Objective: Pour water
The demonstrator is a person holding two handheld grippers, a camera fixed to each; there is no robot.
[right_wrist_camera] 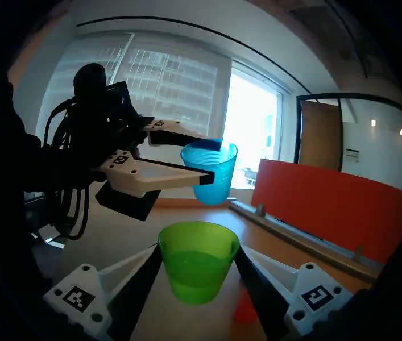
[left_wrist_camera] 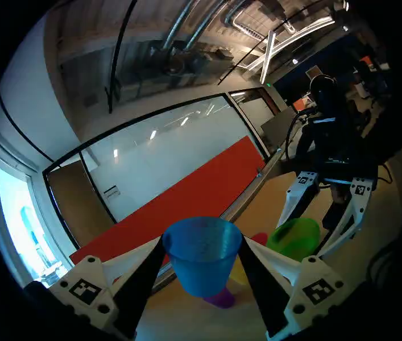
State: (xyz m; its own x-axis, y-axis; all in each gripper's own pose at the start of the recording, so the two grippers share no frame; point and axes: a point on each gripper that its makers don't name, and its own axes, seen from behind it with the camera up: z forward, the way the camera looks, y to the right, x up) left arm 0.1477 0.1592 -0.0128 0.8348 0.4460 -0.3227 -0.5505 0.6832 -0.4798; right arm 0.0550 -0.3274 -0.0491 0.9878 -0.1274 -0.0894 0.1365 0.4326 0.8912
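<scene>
Fingers [right_wrist_camera: 138, 284], right gripper [right_wrist_camera: 198, 250]: pinching a translucent green plastic cup [right_wrist_camera: 199, 273] from both sides. The cup is upright, mouth up, long axis vertical, held above the wooden tabletop [right_wrist_camera: 269, 238].
Fingers [left_wrist_camera: 141, 281], left gripper [left_wrist_camera: 202, 247]: clamped on a translucent blue plastic cup [left_wrist_camera: 202, 267]. It is likewise near upright, mouth up, raised higher than and beyond the green one.
Farther: small red object [right_wrist_camera: 245, 310] on the table; orange-red panel [right_wrist_camera: 337, 207]; bright window [right_wrist_camera: 252, 142].

A see-through blue cup [left_wrist_camera: 202, 267] is gripped at its sides by the left hand-held gripper [left_wrist_camera: 201, 243] and sits about upright in the air. A see-through green cup [right_wrist_camera: 199, 273], also upright, is gripped by the right hand-held gripper [right_wrist_camera: 198, 250], lower than the blue one and near it.
</scene>
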